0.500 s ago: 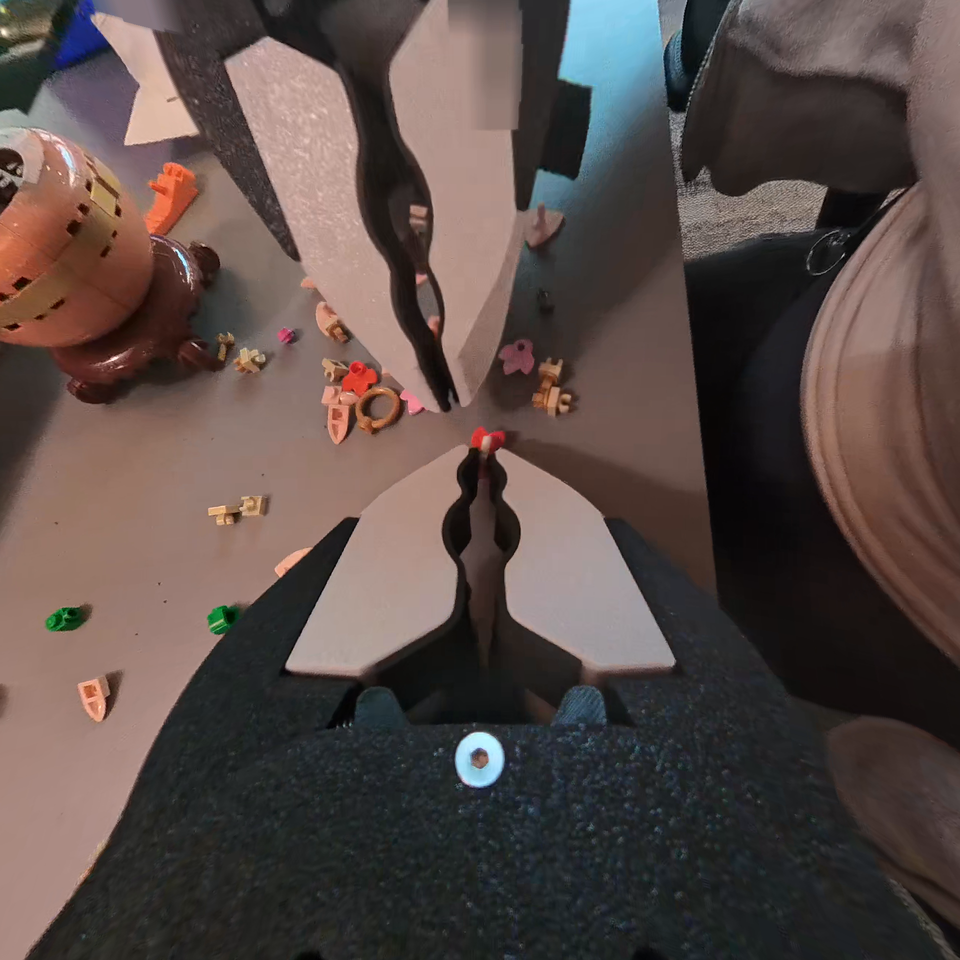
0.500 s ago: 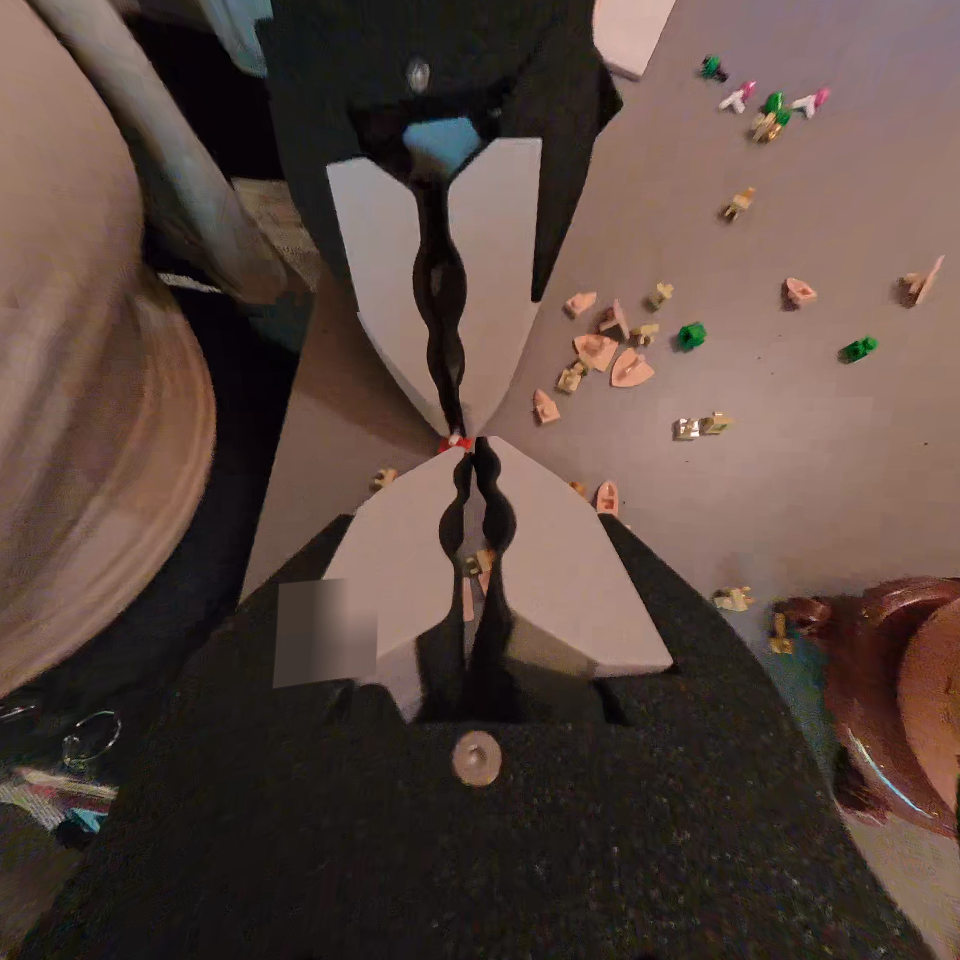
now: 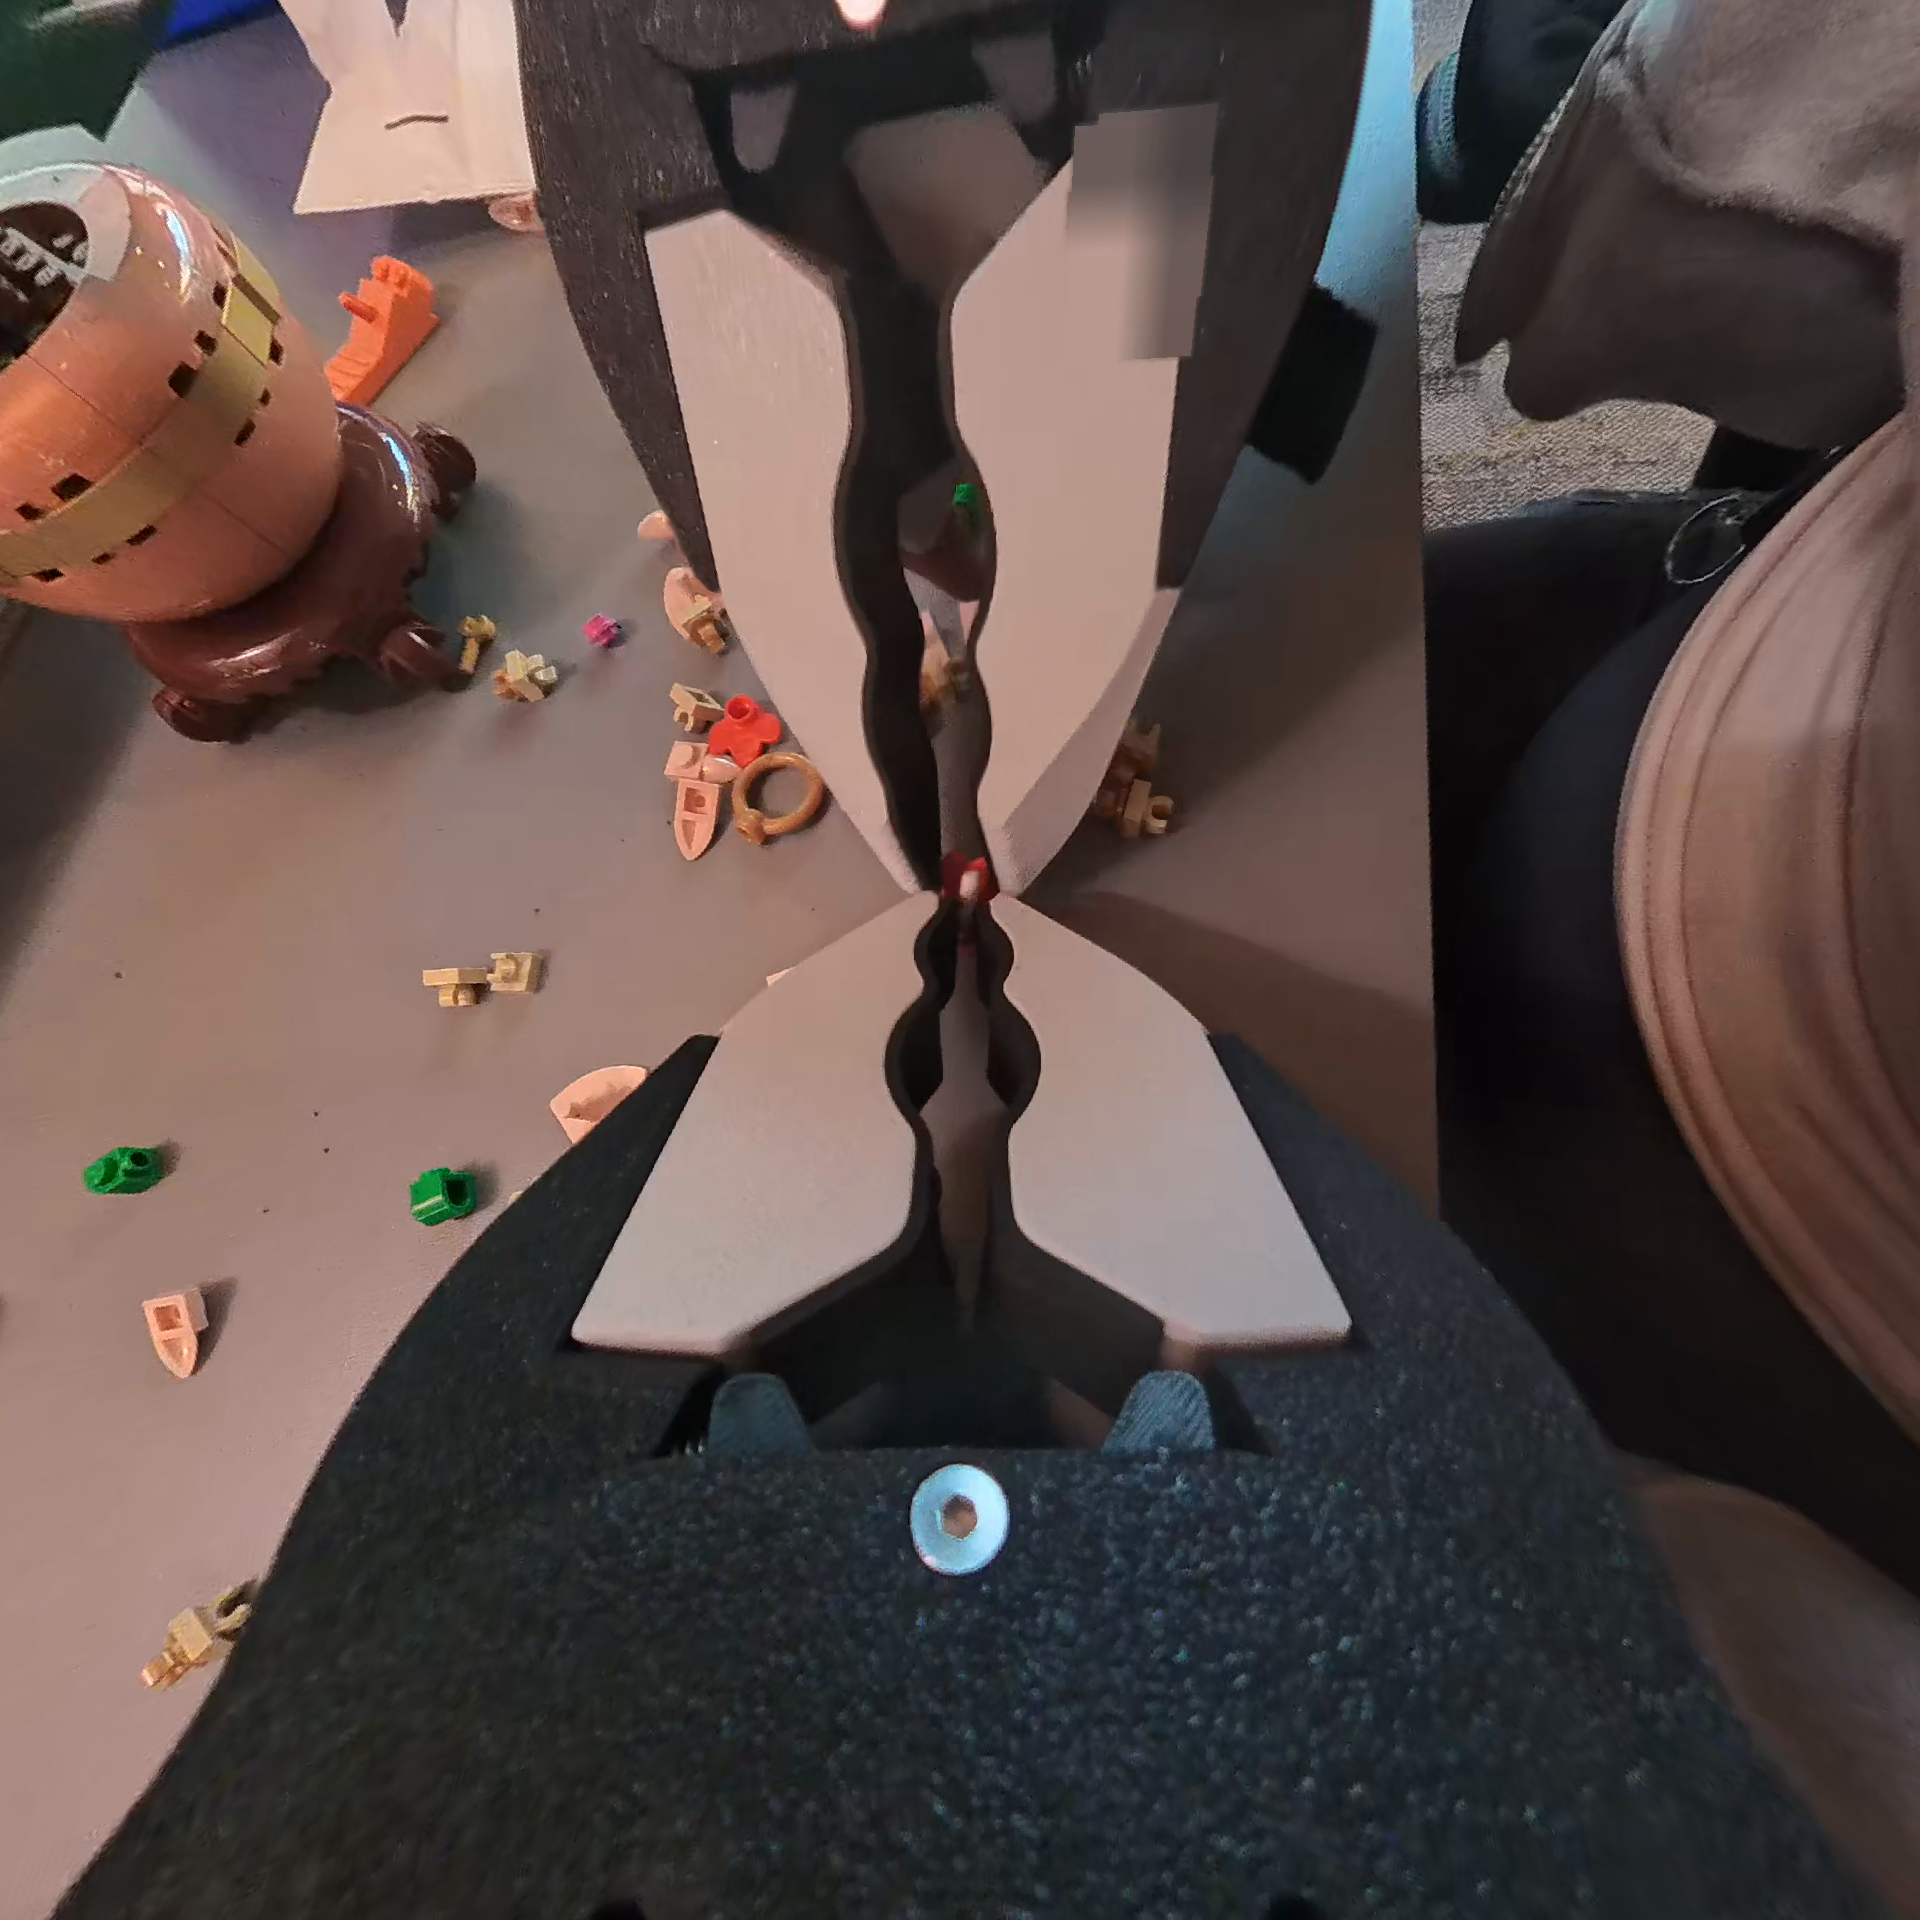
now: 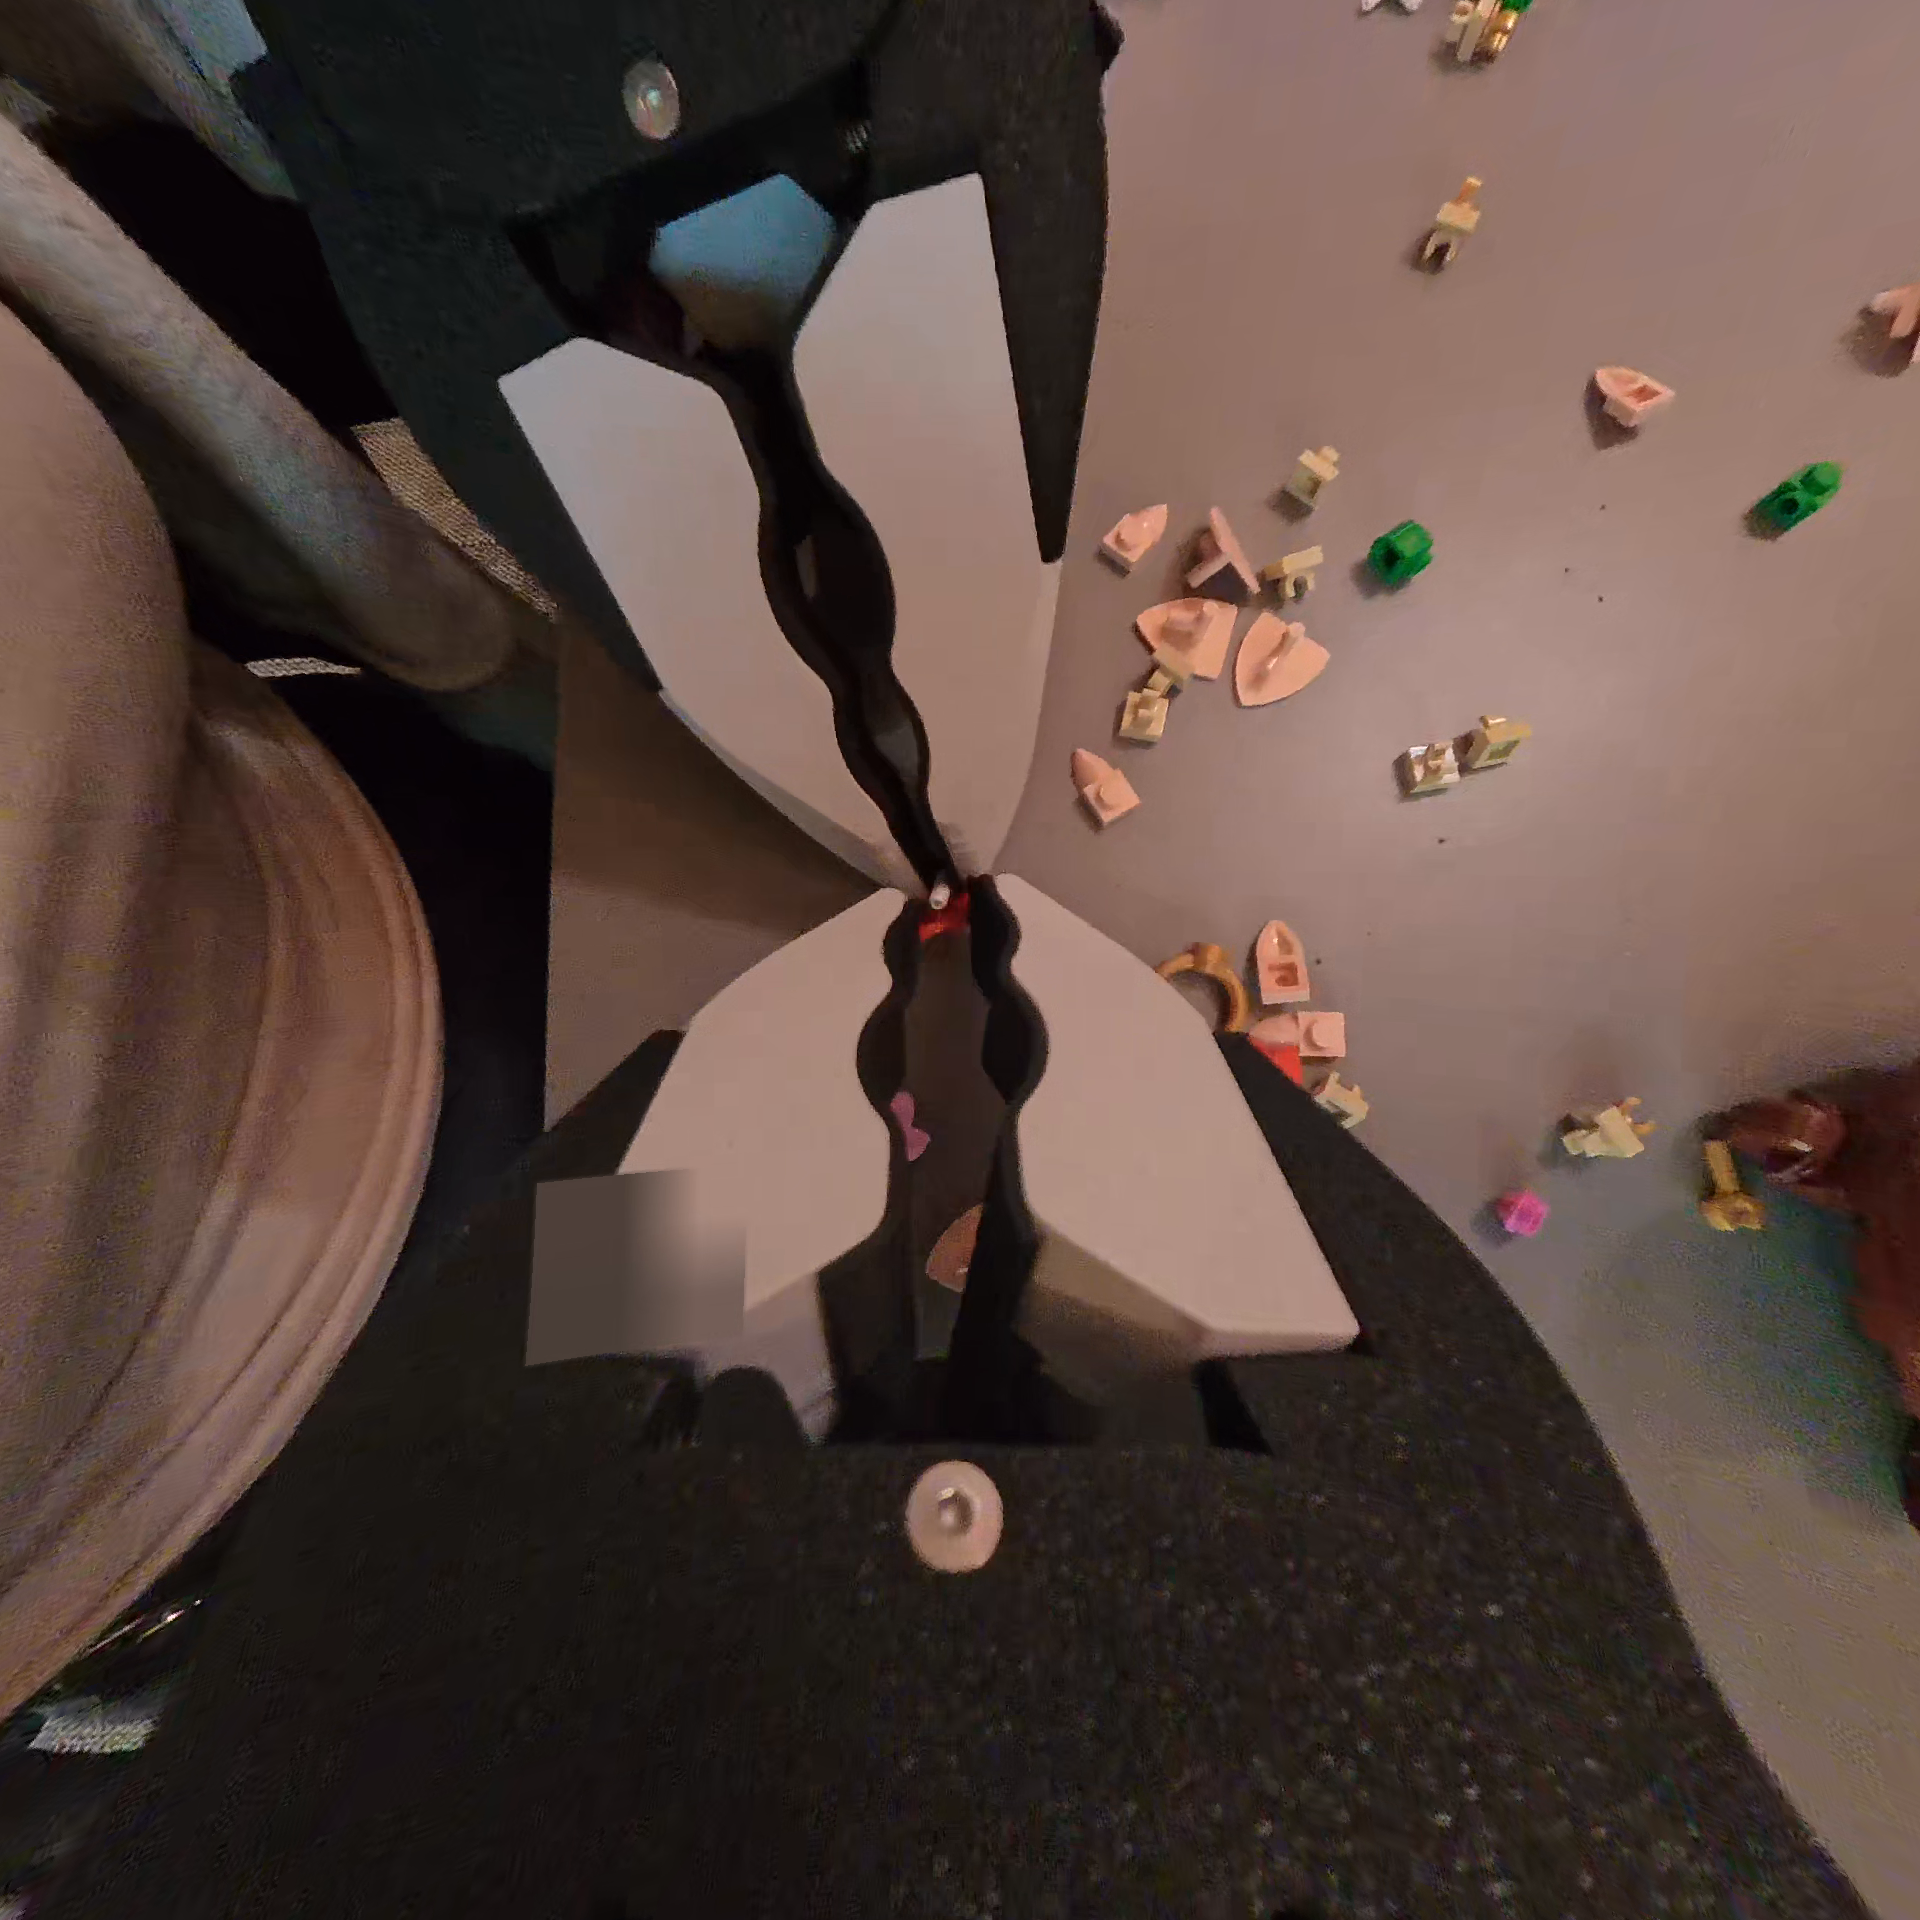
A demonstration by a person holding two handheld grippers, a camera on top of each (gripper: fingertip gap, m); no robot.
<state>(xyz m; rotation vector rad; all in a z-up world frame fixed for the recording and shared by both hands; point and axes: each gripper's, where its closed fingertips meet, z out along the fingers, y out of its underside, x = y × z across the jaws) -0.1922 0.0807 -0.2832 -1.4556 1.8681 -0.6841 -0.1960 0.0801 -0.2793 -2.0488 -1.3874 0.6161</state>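
Two grippers met tip to tip over the table (image 3: 260, 935).
Left gripper (image 3: 961, 914) and right gripper (image 4: 951, 914), both closed, pinched one red piece (image 3: 964, 881) together; loose bricks (image 3: 717, 769) lay scattered.

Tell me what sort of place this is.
Probably a hobby or work table for toy-brick building: a grey tabletop strewn with small loose plastic bricks, beside a part-built brown and pink brick model.

A hobby or play corner indoors, seemingly a home or office room: a plain grey bench (image 3: 260, 935) strewn with tiny toy building pieces, a half-built brown and copper brick model (image 3: 156, 436) at ten o'clock in the left wrist view, and grey carpet (image 3: 1496, 416) at two o'clock past the bench edge, where a person sits close.
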